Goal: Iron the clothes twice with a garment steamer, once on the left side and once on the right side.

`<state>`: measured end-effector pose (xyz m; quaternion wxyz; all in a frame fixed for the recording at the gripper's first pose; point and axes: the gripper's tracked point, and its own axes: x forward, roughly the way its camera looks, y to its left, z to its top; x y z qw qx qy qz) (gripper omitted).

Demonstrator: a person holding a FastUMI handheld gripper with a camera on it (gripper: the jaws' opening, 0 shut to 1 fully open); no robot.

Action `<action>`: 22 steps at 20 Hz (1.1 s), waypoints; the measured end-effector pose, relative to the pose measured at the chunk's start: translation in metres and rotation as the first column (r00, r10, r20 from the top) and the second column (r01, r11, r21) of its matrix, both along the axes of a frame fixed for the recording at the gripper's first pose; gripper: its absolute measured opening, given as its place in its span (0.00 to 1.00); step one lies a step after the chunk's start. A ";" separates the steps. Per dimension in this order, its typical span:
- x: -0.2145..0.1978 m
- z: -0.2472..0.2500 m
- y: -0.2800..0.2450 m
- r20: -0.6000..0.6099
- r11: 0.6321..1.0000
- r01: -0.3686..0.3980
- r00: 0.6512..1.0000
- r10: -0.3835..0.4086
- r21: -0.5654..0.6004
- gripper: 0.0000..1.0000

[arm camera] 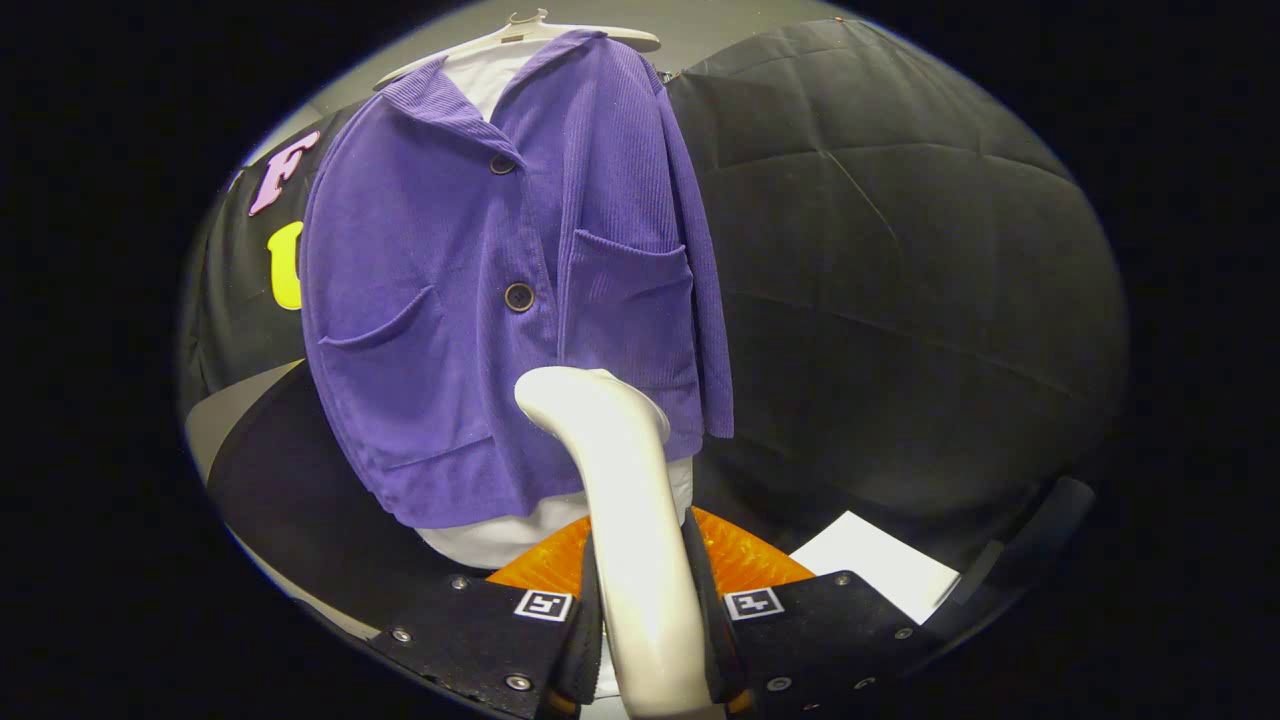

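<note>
A purple corduroy jacket (480, 300) with dark buttons and patch pockets hangs on a white hanger (520, 30) over a white shirt, against the black booth wall. My gripper (645, 600) is shut on the white handle of the garment steamer (630, 520), both fingers pressing its sides. The steamer's curved head (590, 395) rises ahead of the fingers and sits at the jacket's lower hem, near the right front panel. Whether the head touches the cloth is unclear.
An orange ridged object (740, 560) lies just beyond the fingers below the jacket. A white sheet (880, 560) lies to its right on the dark surface. Black cloth wall (900, 250) stretches to the right of the jacket.
</note>
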<state>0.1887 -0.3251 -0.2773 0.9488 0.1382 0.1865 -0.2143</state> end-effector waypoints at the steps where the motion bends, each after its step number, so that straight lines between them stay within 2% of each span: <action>1: -0.008 -0.002 0.003 -0.005 1.000 -0.012 1.000 0.012 -0.005 0.41; 6: -0.047 0.008 0.045 0.026 0.993 -0.110 0.993 0.111 -0.035 0.41; 13: -0.079 0.043 0.137 0.059 0.952 -0.287 0.954 0.294 -0.110 0.41; 21: -0.091 0.148 0.242 0.198 0.932 -0.311 0.917 0.346 -0.188 0.41; 22: -0.095 0.164 0.243 0.213 0.927 -0.307 0.912 0.351 -0.215 0.41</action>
